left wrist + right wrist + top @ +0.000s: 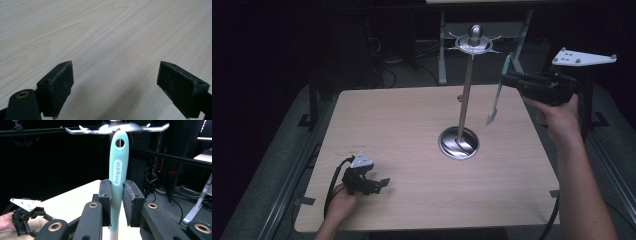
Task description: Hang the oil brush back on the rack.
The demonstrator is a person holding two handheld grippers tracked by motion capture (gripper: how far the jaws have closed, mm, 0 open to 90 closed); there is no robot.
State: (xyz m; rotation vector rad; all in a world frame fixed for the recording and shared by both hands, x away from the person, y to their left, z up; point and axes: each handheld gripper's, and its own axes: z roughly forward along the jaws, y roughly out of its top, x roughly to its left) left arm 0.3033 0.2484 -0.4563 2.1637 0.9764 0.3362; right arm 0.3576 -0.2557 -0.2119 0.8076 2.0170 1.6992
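Two grippers: left gripper (379, 182) fingers apart, right gripper (117, 195) fingers clamp one teal utensil (118, 167) near one stand (465, 90)

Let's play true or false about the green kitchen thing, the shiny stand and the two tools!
1. The right tool is shut on the green utensil handle. True.
2. The utensil already hangs from a hook of the metal stand. False: it is held in the air to the right of the stand's pole, as the high view shows.
3. The left tool grips a spoon. False: its jaws stand open over the bare wooden table.
4. The handle has a hole near its top end. True.
5. The stand lies tipped over on the table. False: it stands upright on its round base.
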